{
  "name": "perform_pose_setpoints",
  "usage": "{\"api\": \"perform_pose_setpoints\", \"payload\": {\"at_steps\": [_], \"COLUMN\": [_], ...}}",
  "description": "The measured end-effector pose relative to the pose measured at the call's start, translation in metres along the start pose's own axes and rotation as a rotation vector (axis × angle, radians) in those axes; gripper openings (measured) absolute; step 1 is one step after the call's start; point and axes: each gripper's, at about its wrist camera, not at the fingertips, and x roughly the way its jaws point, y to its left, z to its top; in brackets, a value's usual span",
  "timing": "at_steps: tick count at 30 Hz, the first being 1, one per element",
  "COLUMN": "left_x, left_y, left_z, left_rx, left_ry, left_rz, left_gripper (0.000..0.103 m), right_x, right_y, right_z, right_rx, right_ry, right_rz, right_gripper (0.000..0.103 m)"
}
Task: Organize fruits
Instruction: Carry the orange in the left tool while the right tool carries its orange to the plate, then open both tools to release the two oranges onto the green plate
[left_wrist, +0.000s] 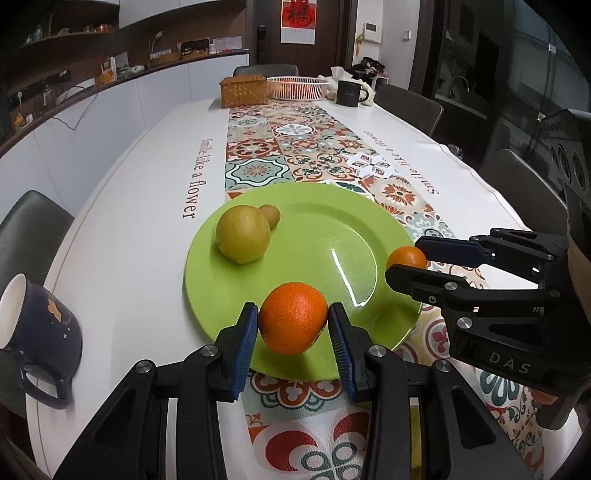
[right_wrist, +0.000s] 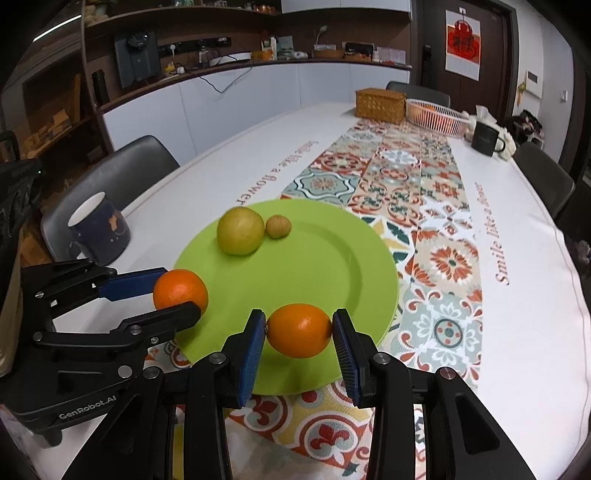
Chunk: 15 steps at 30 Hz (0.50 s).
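A green plate (left_wrist: 325, 240) lies on the patterned runner, also in the right wrist view (right_wrist: 332, 258). A yellow-green pear (left_wrist: 242, 234) and a small brown kiwi (left_wrist: 270, 216) sit at its far left. My left gripper (left_wrist: 293, 325) is shut on a large orange (left_wrist: 291, 321) over the plate's near rim; this shows in the right wrist view (right_wrist: 177, 299) too. My right gripper (right_wrist: 299, 332) is shut on a smaller orange (right_wrist: 299, 330) over the plate's near edge, seen from the left wrist (left_wrist: 406, 258).
A dark blue mug (left_wrist: 37, 325) stands left of the plate. At the table's far end are a wicker box (left_wrist: 243, 90), a pink basket (left_wrist: 297, 88) holding oranges and a black mug (left_wrist: 349, 93). Chairs line both sides.
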Motion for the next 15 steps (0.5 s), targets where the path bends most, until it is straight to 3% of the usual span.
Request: {"api": "perform_pose_setpoints", "payload": {"at_steps": [3,5,9,15], "left_x": [0.003,0.001,-0.011,-0.04], "left_y": [0.002,0.004,0.004,-0.005], "left_z": [0.001,0.001,-0.001,-0.007], "left_rx": [-0.005,-0.016,-0.017,-0.005], "left_ry": [0.011,0.002,-0.027,-0.07], "left_rz": [0.007,0.027,0.052,0.101], "left_gripper": [0.04,0.047,0.054,0.061], "right_x": [0.004,0.006,-0.002,-0.027], "right_y": [-0.001,-0.002,-0.004,-0.006], "right_z": [-0.001,-0.001,-0.003,-0.009], "right_rx": [0.003,0.015,0.024,0.044], "right_ry": [0.005,0.009,-0.017,-0.048], "right_rz": [-0.005,-0.011,-0.038,-0.056], "right_gripper": [0.039,0.04,0.054,0.056]}}
